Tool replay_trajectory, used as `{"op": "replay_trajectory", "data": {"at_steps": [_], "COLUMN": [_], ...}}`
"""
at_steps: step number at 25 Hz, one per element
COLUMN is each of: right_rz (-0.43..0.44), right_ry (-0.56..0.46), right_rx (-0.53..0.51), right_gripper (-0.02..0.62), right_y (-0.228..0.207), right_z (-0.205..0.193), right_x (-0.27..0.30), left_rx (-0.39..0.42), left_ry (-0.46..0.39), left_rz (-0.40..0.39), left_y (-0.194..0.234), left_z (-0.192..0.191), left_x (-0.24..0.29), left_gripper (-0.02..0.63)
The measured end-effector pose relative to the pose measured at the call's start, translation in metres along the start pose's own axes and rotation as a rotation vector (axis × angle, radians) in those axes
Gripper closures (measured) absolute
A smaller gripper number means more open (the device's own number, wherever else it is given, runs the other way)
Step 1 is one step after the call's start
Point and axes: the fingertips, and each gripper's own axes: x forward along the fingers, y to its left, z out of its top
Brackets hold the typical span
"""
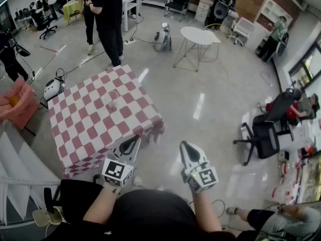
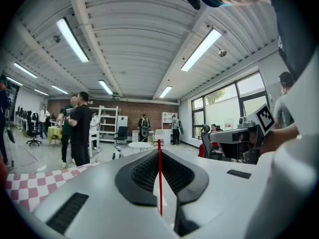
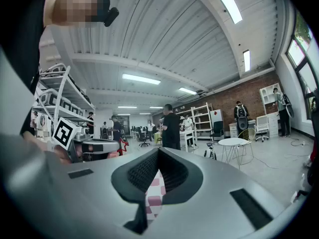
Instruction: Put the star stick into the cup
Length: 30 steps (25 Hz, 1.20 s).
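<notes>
left gripper (image 2: pixel 159 152) pinches the red star stick (image 2: pixel 160 193) upright – right gripper (image 3: pixel 158 151) closed, empty – checkered table (image 1: pixel 85 122) at eleven o'clock.

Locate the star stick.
The star stick is pinched in the left gripper, red shaft upright between its jaws in the left gripper view, by the checkered table's near edge.

Bright ceiling tube lights (image 2: pixel 72 39); glare streaks on glossy floor (image 1: pixel 199 106); strong fisheye edges; slightly soft.
</notes>
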Motion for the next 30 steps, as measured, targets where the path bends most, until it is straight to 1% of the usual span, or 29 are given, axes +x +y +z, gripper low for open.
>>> {"op": "replay_trajectory", "data": {"at_steps": [6,11,13,16,22,27,30], "right_rz": [-0.003,-0.01,-0.023,-0.04,-0.073,-0.046,-0.021], "right_ry": [0.009,0.014,0.005,-0.018,-0.011,-0.046,-0.038], "right_rx": [0.011,-0.005,-0.013,0.002,0.04,0.068,0.083], "right_gripper": [0.578,0.578,0.578,0.578,0.577,0.578,0.578], "right_y": [0.007,0.016,0.017,0.015,-0.003,-0.024,-0.045], "right_z": [-0.001,-0.002,-0.003,0.001,-0.007,0.0,0.001], "right_x": [0.02,0.043,0.051,0.057,0.075,0.103,0.125], "left_rx": [-0.037,-0.041,-0.045,-0.043,-0.047,-0.029,-0.028], "left_ry": [-0.003,-0.016,-0.02,-0.016,-0.004,0.021,0.026], "left_rz": [-0.005,-0.018,-0.024,-0.032,-0.031,-0.013,0.006], "left_y": [0.019,0.042,0.052,0.061,0.078,0.089,0.097], "left_z": [-0.006,-0.008,-0.011,-0.014,-0.021,-0.02,-0.018], "left_x": [-0.001,0.0,0.0,0.0,0.011,0.037,0.059], "left_gripper": [0.554,0.554,0.554,0.554,0.554,0.554,0.554]}}
